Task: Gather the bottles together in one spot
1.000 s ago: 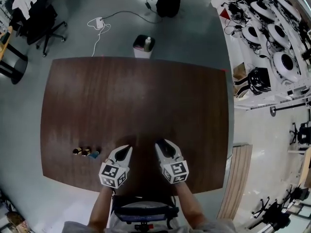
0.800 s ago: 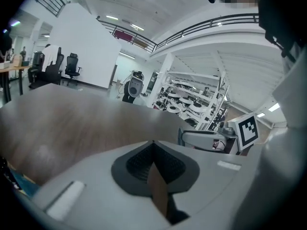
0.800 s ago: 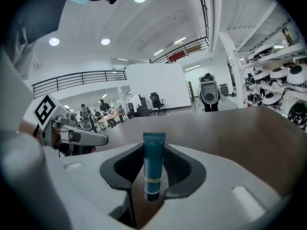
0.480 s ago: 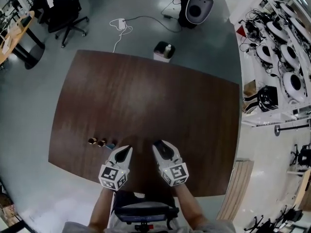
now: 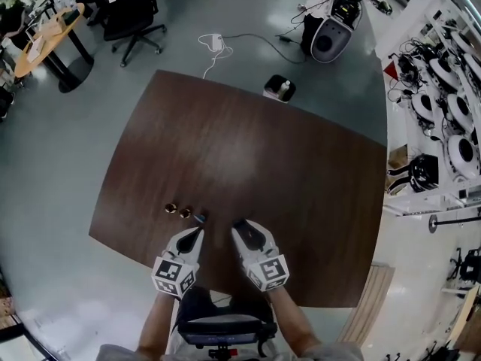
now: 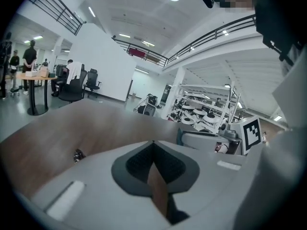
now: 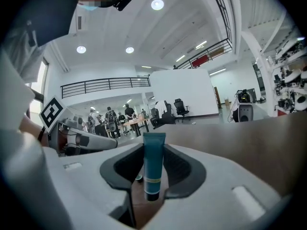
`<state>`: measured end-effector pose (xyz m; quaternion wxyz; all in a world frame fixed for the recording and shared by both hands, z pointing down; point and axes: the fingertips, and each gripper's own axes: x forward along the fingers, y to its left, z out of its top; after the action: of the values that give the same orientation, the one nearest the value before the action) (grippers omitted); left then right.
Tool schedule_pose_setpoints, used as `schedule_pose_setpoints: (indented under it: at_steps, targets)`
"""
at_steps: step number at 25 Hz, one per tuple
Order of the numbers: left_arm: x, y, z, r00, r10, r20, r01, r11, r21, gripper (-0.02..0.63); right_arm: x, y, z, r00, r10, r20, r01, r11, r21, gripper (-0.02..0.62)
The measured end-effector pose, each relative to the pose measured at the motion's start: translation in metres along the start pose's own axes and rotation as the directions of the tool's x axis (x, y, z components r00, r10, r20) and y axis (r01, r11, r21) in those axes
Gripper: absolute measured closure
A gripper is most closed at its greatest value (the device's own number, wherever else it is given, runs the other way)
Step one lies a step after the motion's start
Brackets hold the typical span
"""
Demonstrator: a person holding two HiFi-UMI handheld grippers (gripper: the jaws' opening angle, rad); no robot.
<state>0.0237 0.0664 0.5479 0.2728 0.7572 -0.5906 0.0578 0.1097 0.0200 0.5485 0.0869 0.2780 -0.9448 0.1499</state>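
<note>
Bottles cluster at brown table edge, grey floor around

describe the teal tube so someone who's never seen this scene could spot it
On the big dark wooden table, look near the person's edge for a short row of three small bottles. The teal tube is the end one nearest the left gripper; its two neighbours are brownish.
</note>
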Motion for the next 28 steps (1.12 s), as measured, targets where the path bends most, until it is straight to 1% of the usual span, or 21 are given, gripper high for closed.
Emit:
schedule_pose_setpoints:
  at_steps: [4,8,13,20,28]
  targets:
    - [-0.016,0.013,-0.001,1.0,0.016,0.014,-0.016,1.0,-0.006,0.604,0.009,0.021,0.005,0.999,0.036,0.023,-0.035,0.999,-0.018,0.469]
    - [-0.024,0.02,-0.006,0.999,0.024,0.023,-0.024,1.0,-0.007,0.604,0.016,0.031,0.016,0.996,0.061,0.067,-0.058,0.998,-0.04,0.468]
    - [-0.028,0.031,-0.016,0.999,0.038,0.032,-0.037,0.999,-0.008,0.604,0.025,0.034,0.009,0.992,0.069,0.106,-0.064,0.996,-0.056,0.468]
    - [-0.028,0.05,-0.032,0.997,0.054,0.056,-0.054,0.999,0.002,0.604,0.039,0.036,-0.009,0.989,0.079,0.125,-0.07,0.995,-0.073,0.468]
    - [-0.019,0.059,-0.045,0.996,0.051,0.071,-0.052,0.999,0.015,0.604,0.045,0.03,-0.023,0.984,0.078,0.158,-0.065,0.994,-0.084,0.468]
